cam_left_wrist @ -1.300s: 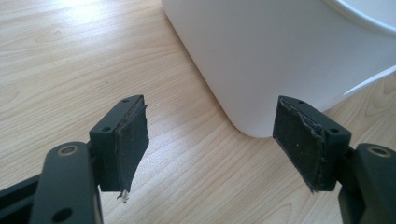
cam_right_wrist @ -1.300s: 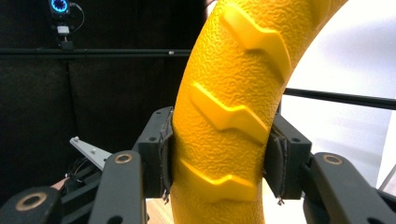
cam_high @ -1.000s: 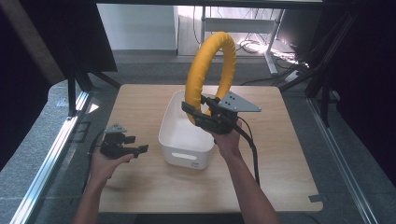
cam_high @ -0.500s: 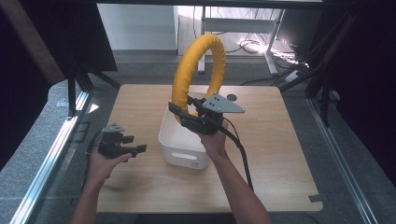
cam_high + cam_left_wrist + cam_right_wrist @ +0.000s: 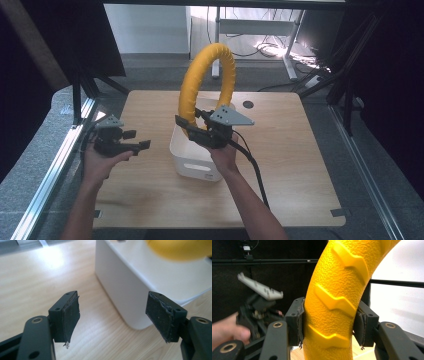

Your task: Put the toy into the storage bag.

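Here, in the high view, take the white bin (image 5: 192, 159) as your landmark on the wooden table (image 5: 295, 165): it sits left of the table's centre, with bare wood open on every side and the widest stretch to its right. Your right gripper (image 5: 192, 127) is above the bin's far half, clamped on the yellow ring (image 5: 206, 82), which stands upright and arches well above the bin's rim. Your left gripper (image 5: 131, 144) is held to the left of the bin, near the table's left edge, with a strip of wood between its tips and the bin wall. In the left gripper view, your jaws stand wide apart with nothing between them; the bin's (image 5: 130, 285) rounded corner lies just ahead, apart from the pads (image 5: 71, 315), and a blurred piece of the ring (image 5: 180, 248) shows over the bin's opening. In the right gripper view, both pads (image 5: 300, 320) press against the ring's (image 5: 334, 302) ridged, pebbled sides, so you hold it firmly; your left gripper (image 5: 259, 305) and hand (image 5: 225, 328) show blurred beyond it.
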### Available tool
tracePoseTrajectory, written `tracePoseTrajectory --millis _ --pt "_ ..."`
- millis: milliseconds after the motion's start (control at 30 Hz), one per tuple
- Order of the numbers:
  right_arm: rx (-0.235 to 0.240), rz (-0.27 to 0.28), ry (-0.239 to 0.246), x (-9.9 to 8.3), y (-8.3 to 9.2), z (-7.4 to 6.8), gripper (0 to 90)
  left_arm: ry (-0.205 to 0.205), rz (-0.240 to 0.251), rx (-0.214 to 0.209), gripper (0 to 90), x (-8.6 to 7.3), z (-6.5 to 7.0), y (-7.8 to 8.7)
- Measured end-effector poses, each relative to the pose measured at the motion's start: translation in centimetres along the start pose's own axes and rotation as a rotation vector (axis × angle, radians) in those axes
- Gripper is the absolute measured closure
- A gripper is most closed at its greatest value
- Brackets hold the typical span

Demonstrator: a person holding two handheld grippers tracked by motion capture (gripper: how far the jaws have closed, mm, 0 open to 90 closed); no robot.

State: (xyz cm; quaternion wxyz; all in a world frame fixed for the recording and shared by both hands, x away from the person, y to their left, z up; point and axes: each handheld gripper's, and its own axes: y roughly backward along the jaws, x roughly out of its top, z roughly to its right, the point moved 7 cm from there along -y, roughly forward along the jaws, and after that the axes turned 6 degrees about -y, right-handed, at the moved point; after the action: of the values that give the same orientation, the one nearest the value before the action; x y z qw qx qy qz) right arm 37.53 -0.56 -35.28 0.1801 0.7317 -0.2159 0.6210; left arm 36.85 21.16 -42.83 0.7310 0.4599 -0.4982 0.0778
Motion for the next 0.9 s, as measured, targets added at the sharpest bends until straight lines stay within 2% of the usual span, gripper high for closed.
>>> tracePoseTrajectory --millis 133,267,367,533,633,667,767,800,900 --pt "-0.007 0.004 -0.002 -0.2 -0.1 0.0 49.9 0.006 0.049 -0.032 29.9 2.9 0.0 1.8" --pt "-0.012 0.002 -0.005 -0.4 0.0 0.0 49.9 0.006 0.071 -0.081 29.9 5.1 0.5 2.6" --pt "-0.011 0.001 0.002 -0.6 0.0 0.1 49.9 -0.011 0.069 -0.095 29.8 5.9 0.9 2.7" --pt "-0.016 0.004 0.003 -0.7 -0.1 0.1 49.9 -0.037 0.098 -0.133 30.1 8.6 2.3 3.7" --pt "-0.012 0.003 -0.002 -0.9 -0.2 -0.1 49.9 -0.057 0.118 -0.161 31.7 11.4 3.6 4.8" --pt "-0.012 0.003 -0.002 -0.9 -0.2 -0.1 49.9 -0.057 0.118 -0.161 31.9 11.4 3.6 4.8" --pt "-0.017 0.001 0.005 -1.1 -0.3 -0.1 49.9 -0.088 0.115 -0.176 32.1 13.8 4.9 5.5" --pt "-0.017 0.001 0.005 -1.1 -0.3 -0.1 49.9 -0.088 0.115 -0.176 32.0 13.8 4.9 5.5" --pt "-0.018 0.001 0.008 -1.2 -0.4 -0.2 49.9 -0.097 0.103 -0.191 31.8 15.1 5.7 5.4"
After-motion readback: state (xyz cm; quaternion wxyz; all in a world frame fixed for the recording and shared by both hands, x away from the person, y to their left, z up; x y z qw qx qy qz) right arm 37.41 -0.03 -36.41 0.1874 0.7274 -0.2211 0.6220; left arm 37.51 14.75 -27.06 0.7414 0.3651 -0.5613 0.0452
